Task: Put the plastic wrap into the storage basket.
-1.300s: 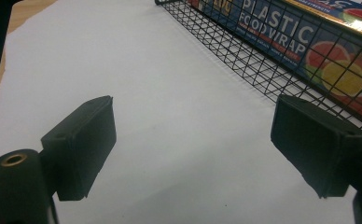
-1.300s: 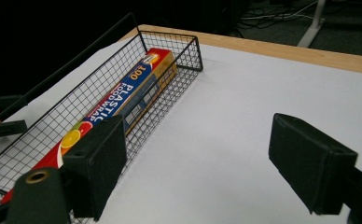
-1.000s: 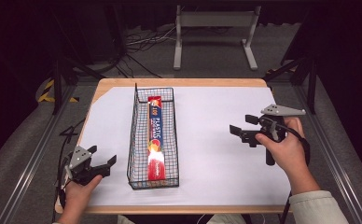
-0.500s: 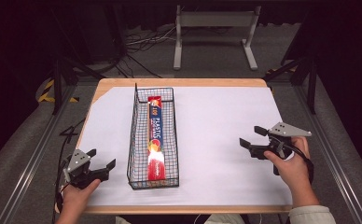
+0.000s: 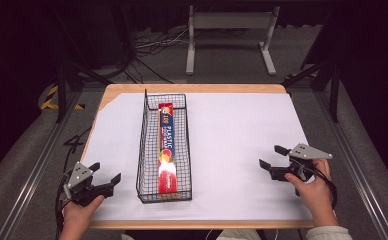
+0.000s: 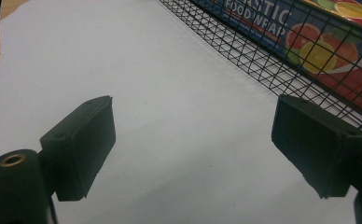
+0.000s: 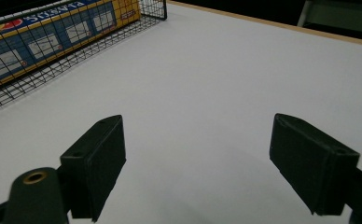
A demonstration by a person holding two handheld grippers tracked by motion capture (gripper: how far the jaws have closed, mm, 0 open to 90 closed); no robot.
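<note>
We hold two black grippers, the left gripper [image 5: 106,181] and right gripper [image 5: 273,159], each topped by a grey three-cornered plate with small screws. A black cable trails from each. Their jaws end in blocky black pads [image 6: 79,145], with a brass-ringed hole beside one. Our right sleeve [image 5: 324,233] is pale.
</note>
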